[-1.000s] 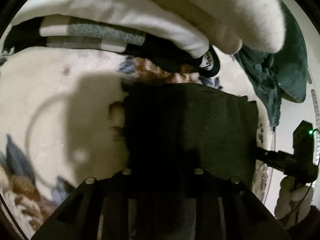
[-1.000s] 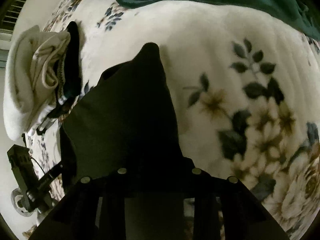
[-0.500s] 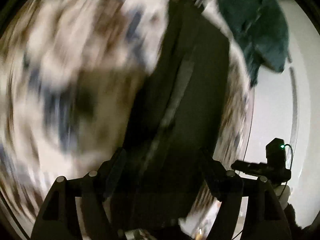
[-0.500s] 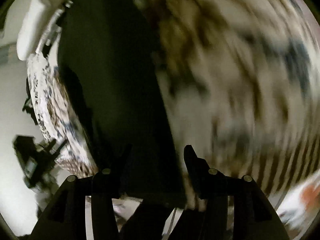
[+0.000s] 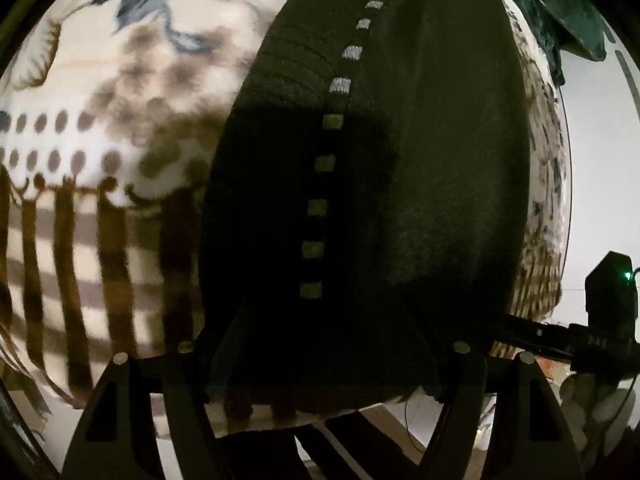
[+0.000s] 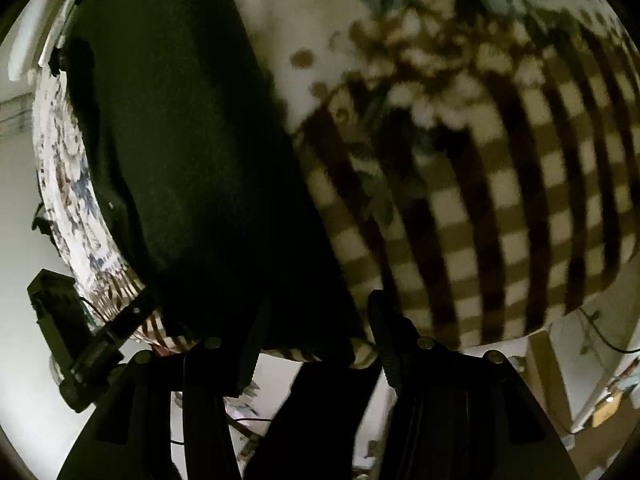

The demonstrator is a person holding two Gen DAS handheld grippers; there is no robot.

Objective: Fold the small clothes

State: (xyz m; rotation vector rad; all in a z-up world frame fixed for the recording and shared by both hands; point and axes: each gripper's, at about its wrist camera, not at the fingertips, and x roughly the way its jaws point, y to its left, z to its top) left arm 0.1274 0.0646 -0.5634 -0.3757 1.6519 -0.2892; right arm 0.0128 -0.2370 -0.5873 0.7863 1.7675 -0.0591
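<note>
A dark knit garment point(image 5: 400, 184) with a dashed grey stripe lies stretched out on the floral blanket point(image 5: 100, 120) and hangs over its near edge. My left gripper point(image 5: 326, 340) is open, its fingers standing either side of the garment's near end. In the right wrist view the same garment point(image 6: 188, 160) fills the left half. My right gripper point(image 6: 316, 328) is open, its fingers straddling the garment's edge at the blanket's rim.
The blanket's checked border point(image 6: 480, 220) hangs at the near edge. A green cloth point(image 5: 560, 12) lies at the far right. The other gripper's body shows at the side of each view point(image 5: 608, 320) point(image 6: 68, 332).
Both grippers have opened, letting go of the garment, and pulled back to the blanket's near edge. The garment now lies stretched lengthwise.
</note>
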